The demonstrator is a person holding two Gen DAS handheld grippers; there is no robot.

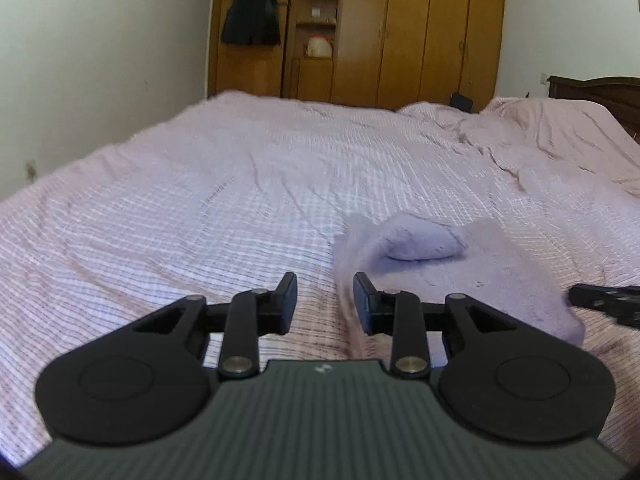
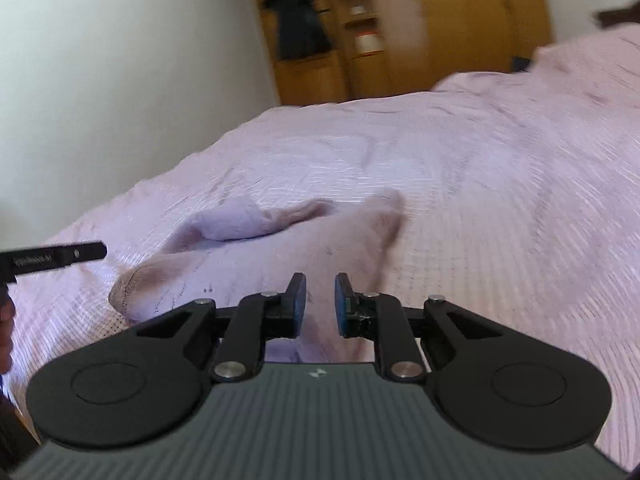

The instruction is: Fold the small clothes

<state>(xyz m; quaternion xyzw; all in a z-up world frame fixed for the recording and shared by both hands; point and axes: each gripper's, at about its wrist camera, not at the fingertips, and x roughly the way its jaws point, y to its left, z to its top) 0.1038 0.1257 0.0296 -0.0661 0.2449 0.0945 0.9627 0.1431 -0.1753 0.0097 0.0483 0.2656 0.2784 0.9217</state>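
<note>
A small pale lilac garment (image 1: 448, 264) lies on the bed, partly folded, with a flap turned over at its far side. It also shows in the right wrist view (image 2: 288, 248). My left gripper (image 1: 325, 304) is open and empty, just above the garment's left edge. My right gripper (image 2: 320, 304) is open and empty, over the garment's near edge. The right gripper shows at the right edge of the left wrist view (image 1: 604, 300); the left gripper shows at the left of the right wrist view (image 2: 60, 258).
The bed has a pink checked cover (image 1: 200, 208), rumpled towards the headboard (image 1: 600, 96). A wooden wardrobe (image 1: 420, 28) with a dark garment (image 1: 250, 8) hanging on it stands behind the bed. A white wall (image 1: 100, 60) is at the left.
</note>
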